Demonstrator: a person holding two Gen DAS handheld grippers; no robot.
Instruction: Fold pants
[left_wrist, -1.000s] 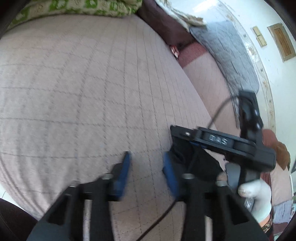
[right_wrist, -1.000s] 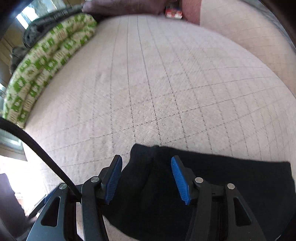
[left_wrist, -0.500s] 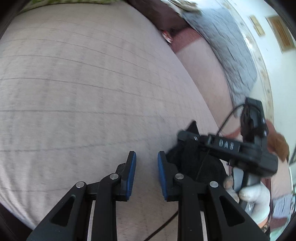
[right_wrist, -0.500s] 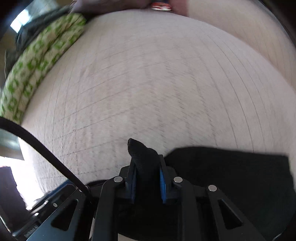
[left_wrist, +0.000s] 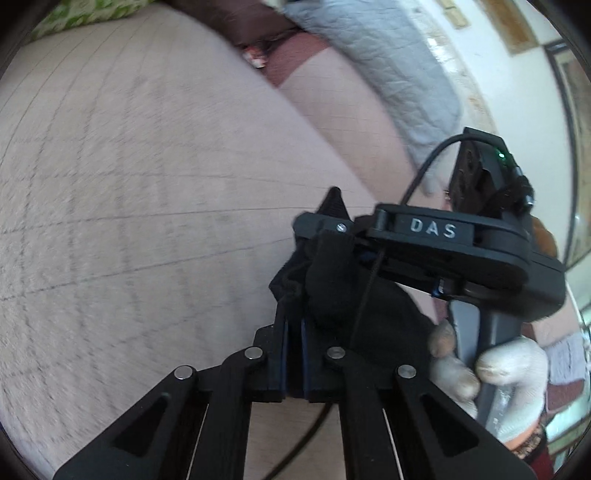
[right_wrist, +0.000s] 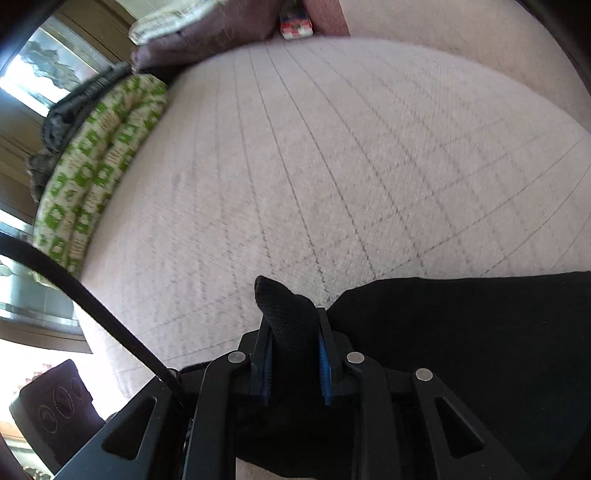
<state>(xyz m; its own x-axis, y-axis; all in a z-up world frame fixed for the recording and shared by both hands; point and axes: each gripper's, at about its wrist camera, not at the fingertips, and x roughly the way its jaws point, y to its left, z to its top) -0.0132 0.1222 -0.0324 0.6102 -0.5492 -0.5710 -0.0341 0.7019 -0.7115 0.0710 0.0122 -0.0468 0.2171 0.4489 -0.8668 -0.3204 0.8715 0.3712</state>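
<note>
Both grippers pinching the black pants, ready to carry the fold over the bed.

The right gripper (right_wrist: 295, 360) has clamped a bunched corner of the pants (right_wrist: 461, 343), which lie at the bed's (right_wrist: 332, 166) near edge. The left gripper (left_wrist: 293, 350) has just closed its fingers on a thin edge alongside. Best to lift both corners level, keeping the cloth taut between them.

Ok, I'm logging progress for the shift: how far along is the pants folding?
Early. Done: the right hand-held gripper, whose jaws have just been closing, pinches a bunched corner of the black pants. In hand: that corner stands up from the bed cover; the left hand-held gripper is shut beside the cloth, and whether it pinches any I cannot tell. Left: no finished fold shows; the rest lies flat.
</note>
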